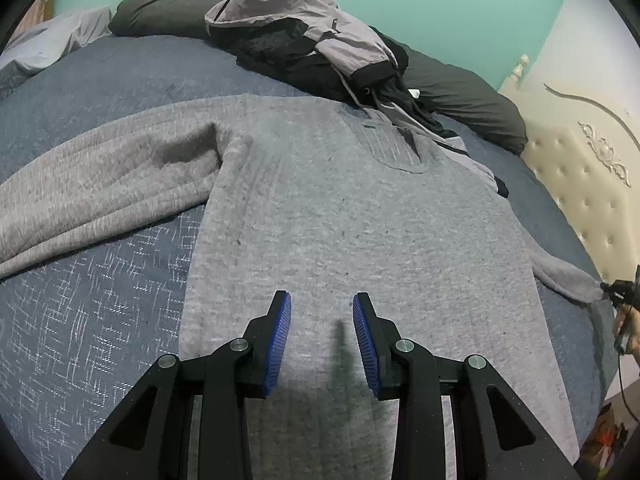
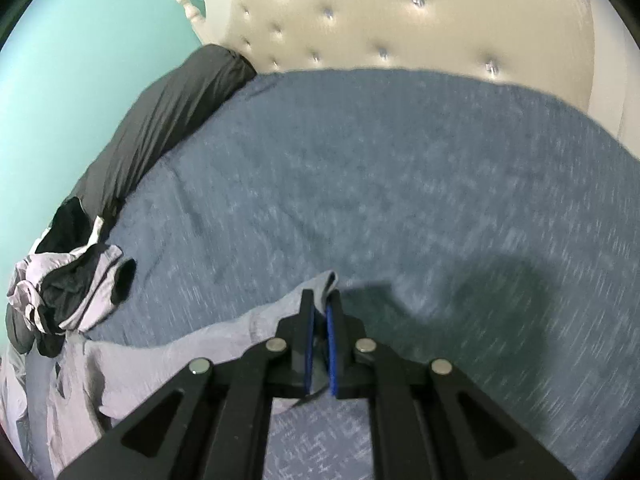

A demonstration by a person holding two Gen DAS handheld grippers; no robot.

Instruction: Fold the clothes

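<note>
- Left wrist view, far left: one sleeve (image 1: 100, 184) of the grey sweater (image 1: 352, 224) stretches out toward the left edge of the frame, lying on the blue bed cover (image 1: 92, 320).
- Upper left to upper middle: a dark pillow (image 1: 168, 8) sits at the back of the bed, and just right of it a heap of clothes (image 1: 296, 36), pale lilac-grey over black, rests near the sweater's collar.
- Centre: the sweater's body lies flat, collar toward the top of the frame, hem toward the bottom.
- Lower centre: the left hand-held gripper (image 1: 322, 320) hovers above the sweater's lower body with its blue pads apart and nothing between them.
- Right edge: the sweater's other sleeve (image 1: 568, 276) runs out to the right hand-held gripper (image 1: 608, 288), seen small at the frame edge.
- Upper right: a cream tufted headboard (image 1: 580, 168).
- Right wrist view, left side: the clothes heap (image 2: 72, 284) and a dark pillow (image 2: 160, 120) lie along the turquoise wall.
- Lower centre: the right hand-held gripper (image 2: 320, 300) is closed on the sleeve cuff (image 2: 324, 284), grey fabric pinched between its blue pads, with the sleeve trailing off to the lower left.
- Right side: blurred blue bed cover (image 2: 480, 160), with the headboard (image 2: 400, 12) above it.
</note>
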